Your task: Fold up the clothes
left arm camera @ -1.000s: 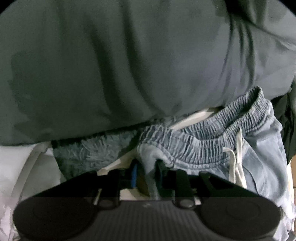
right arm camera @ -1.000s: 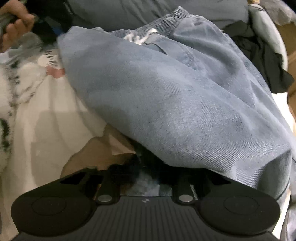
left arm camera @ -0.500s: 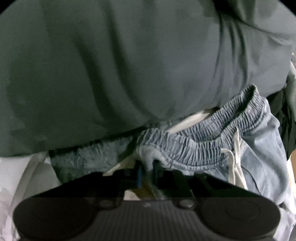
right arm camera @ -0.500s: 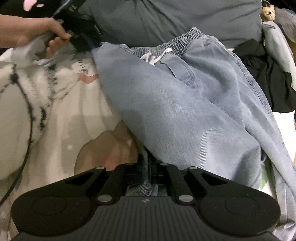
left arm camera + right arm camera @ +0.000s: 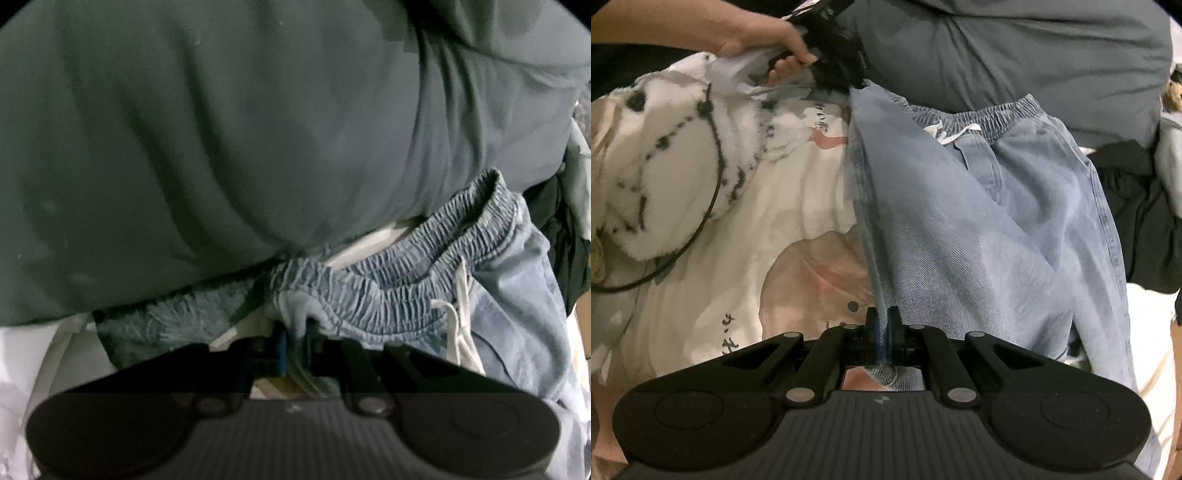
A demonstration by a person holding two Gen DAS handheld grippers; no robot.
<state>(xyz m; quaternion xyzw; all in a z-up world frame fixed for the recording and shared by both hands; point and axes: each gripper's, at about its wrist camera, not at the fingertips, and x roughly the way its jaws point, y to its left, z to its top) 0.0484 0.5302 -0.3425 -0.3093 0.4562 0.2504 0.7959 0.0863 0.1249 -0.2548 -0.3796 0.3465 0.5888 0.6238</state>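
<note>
Jeans (image 5: pixel 979 229): light blue denim with an elastic waistband and a white drawstring (image 5: pixel 951 132); spread over a white printed bedcover (image 5: pixel 746 258), the waistband laid against a large grey pillow (image 5: pixel 1015 55).
Jeans edge: one long edge is held raised and stretched taut between the two grippers.
Right gripper (image 5: pixel 882 325): the fingers are closed to a narrow gap, with the lower end of that denim edge clamped between them.
Left gripper (image 5: pixel 295 339): the fingers are nearly closed, with a corner of the waistband (image 5: pixel 399 291) pinched between them.
Left hand (image 5: pixel 764 40): seen in the right wrist view, gripping the left gripper's handle at the waistband end.
Neighbouring items: a fluffy white spotted item (image 5: pixel 653 166), possibly a plush toy, lies left of the jeans; a black garment (image 5: pixel 1137 206) lies to the right.
</note>
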